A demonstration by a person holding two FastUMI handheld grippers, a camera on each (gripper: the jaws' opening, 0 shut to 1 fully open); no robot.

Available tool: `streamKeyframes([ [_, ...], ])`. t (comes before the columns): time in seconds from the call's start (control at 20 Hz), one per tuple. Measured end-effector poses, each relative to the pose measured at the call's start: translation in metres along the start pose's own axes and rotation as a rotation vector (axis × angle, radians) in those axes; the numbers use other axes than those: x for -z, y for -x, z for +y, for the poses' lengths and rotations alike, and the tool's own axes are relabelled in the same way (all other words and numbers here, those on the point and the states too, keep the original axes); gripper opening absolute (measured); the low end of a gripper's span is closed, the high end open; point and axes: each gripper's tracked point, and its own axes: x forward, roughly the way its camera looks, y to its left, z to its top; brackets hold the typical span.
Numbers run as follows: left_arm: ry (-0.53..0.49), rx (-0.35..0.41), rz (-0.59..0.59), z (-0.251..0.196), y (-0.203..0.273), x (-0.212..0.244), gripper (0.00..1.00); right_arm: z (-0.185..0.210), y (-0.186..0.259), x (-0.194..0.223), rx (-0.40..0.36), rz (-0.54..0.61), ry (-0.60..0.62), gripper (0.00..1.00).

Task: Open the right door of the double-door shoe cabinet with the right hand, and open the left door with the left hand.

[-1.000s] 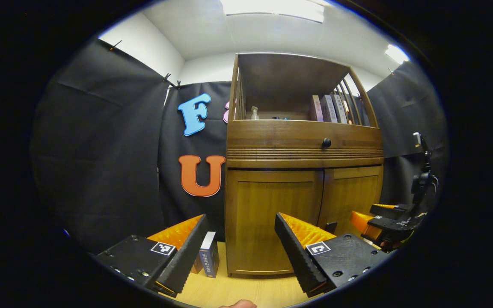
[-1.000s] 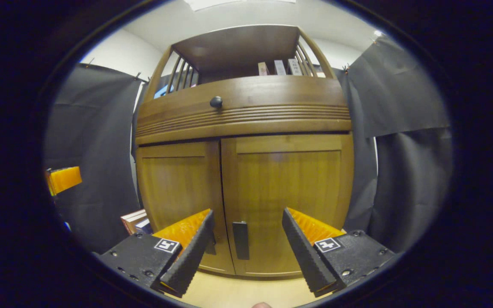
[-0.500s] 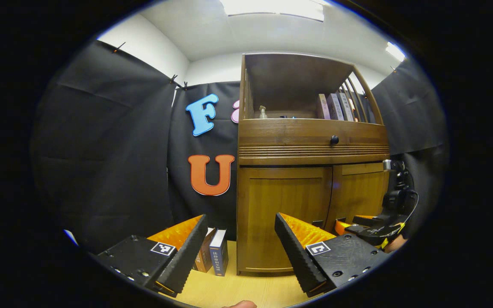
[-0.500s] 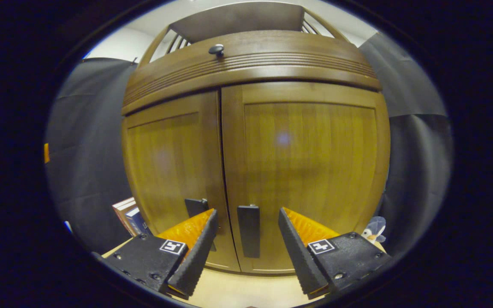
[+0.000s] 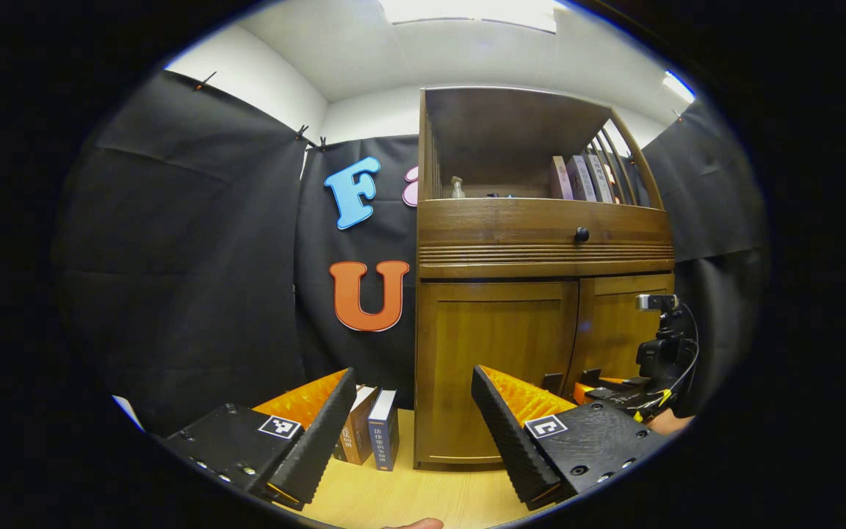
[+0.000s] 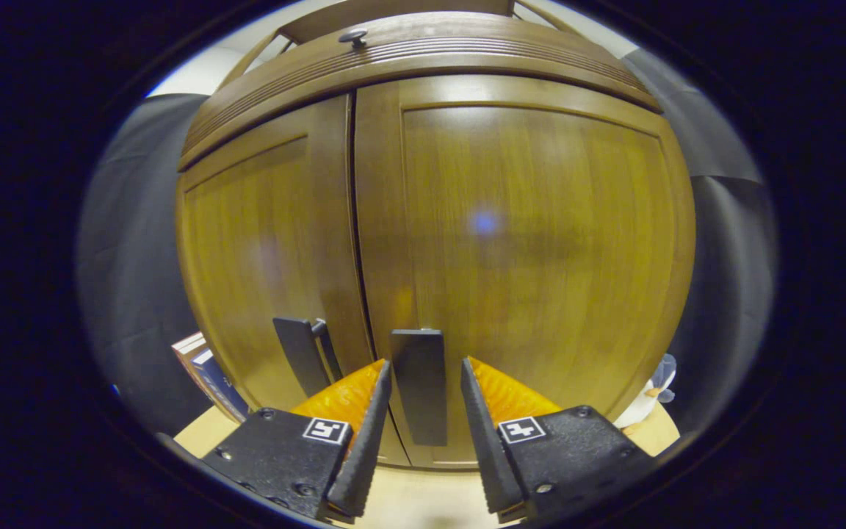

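The right claw (image 6: 423, 411) straddles the right door's handle (image 6: 418, 382), fingers not yet pinching; closing off-centre could let it slip. The left claw (image 5: 412, 426) waits open, well short of the cabinet (image 5: 496, 367).

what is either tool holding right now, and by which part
Nothing is held yet. The right tool straddles the right door's handle, its fingers still apart from it. The left tool is open and empty.

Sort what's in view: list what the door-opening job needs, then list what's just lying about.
Job:
- right door and its handle
- left door and its handle
- right gripper, jaws either side of the right handle
- left gripper, open

Lying about:
- books on the floor
- shelf books
- drawer knob
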Motion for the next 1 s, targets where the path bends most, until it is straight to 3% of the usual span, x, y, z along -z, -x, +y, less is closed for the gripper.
streamKeyframes([
  [0.15,-0.009,-0.002,-0.003,0.001,0.002,-0.001,1.0,0.007,-0.012,0.005,-0.022,0.027,0.022,0.47],
  [0.2,-0.012,-0.002,-0.003,0.0,0.003,-0.001,0.95,0.006,-0.014,0.007,-0.019,0.026,0.027,0.43],
  [0.3,-0.017,0.007,-0.006,-0.003,0.005,-0.003,1.0,0.003,-0.014,0.007,0.001,0.012,0.056,0.39],
  [0.4,-0.02,0.018,0.0,-0.007,0.005,-0.001,0.95,0.003,-0.013,0.006,0.001,0.004,0.06,0.38],
  [1.0,-0.022,0.086,0.006,-0.04,0.009,-0.001,0.95,0.003,-0.009,0.007,-0.044,0.018,0.046,0.31],
])
